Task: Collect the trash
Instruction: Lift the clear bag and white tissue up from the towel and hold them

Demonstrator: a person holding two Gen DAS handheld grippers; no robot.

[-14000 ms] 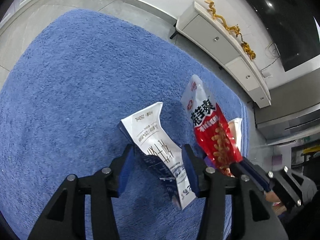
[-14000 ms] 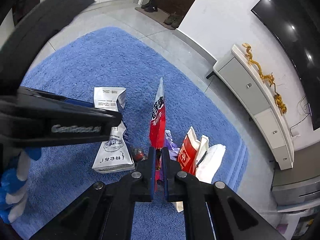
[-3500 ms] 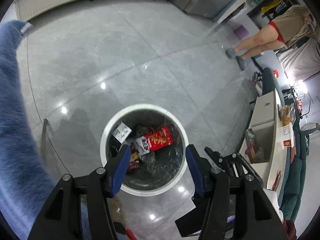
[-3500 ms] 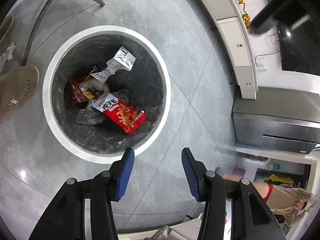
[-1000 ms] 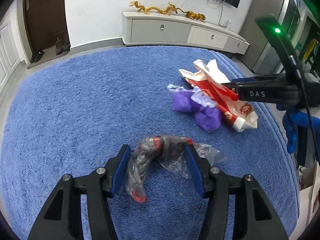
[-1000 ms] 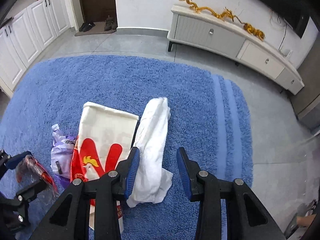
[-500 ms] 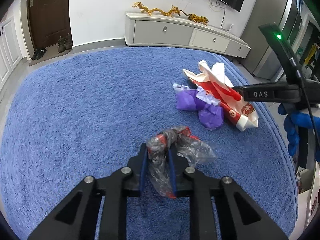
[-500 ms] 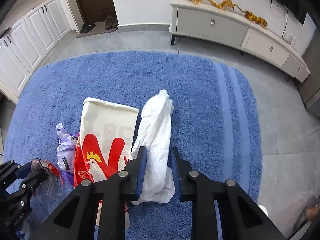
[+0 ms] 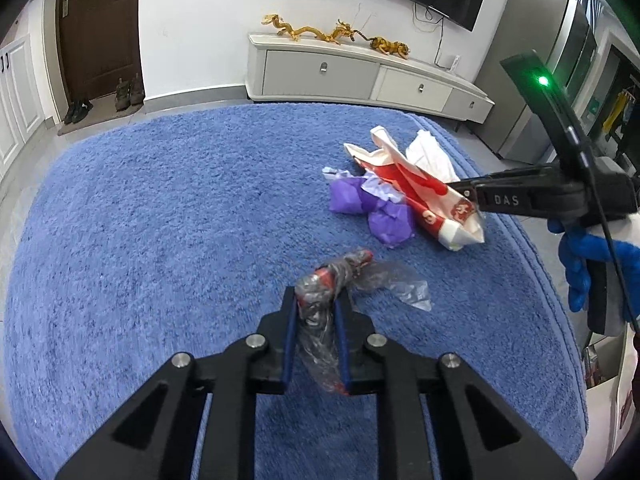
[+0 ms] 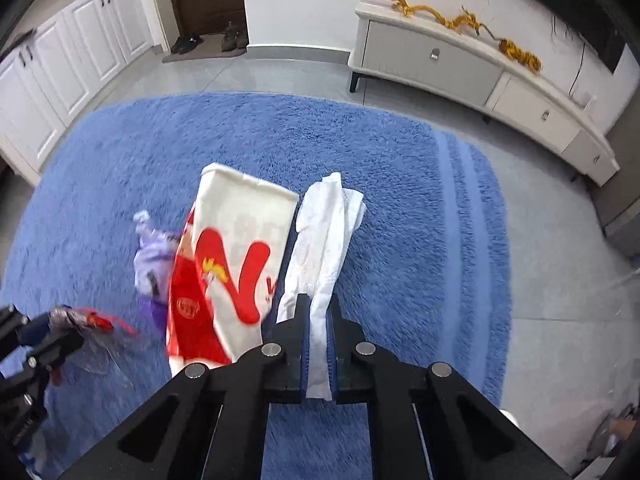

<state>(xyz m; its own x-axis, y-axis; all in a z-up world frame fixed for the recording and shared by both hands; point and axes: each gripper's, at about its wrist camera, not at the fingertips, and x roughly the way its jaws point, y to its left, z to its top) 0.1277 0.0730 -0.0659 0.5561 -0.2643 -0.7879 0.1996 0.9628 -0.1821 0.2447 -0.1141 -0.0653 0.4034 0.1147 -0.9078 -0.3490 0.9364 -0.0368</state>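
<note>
**Collection status: two pieces gripped, two left on the rug**

The left hand-held gripper (image 9: pixel 316 312) is clamped on a crumpled clear plastic wrapper (image 9: pixel 340 280) with red print; its jaws have just been closing and the pads now press on the wrapper, which stands up between them and trails onto the blue rug (image 9: pixel 160 208). The right hand-held gripper (image 10: pixel 318 344) is closed narrow on a white paper napkin (image 10: pixel 324 240), which runs forward from the jaws over the rug.

Remaining on the rug: a red and white paper bag (image 10: pixel 228 264), just beside the napkin, and a crumpled purple wrapper (image 9: pixel 368 208) touching the bag's far side.

No bin shows in either view. Judged from this layout, the task is partly done: both gripped pieces need disposal, then a further pass for the bag and purple wrapper.
</note>
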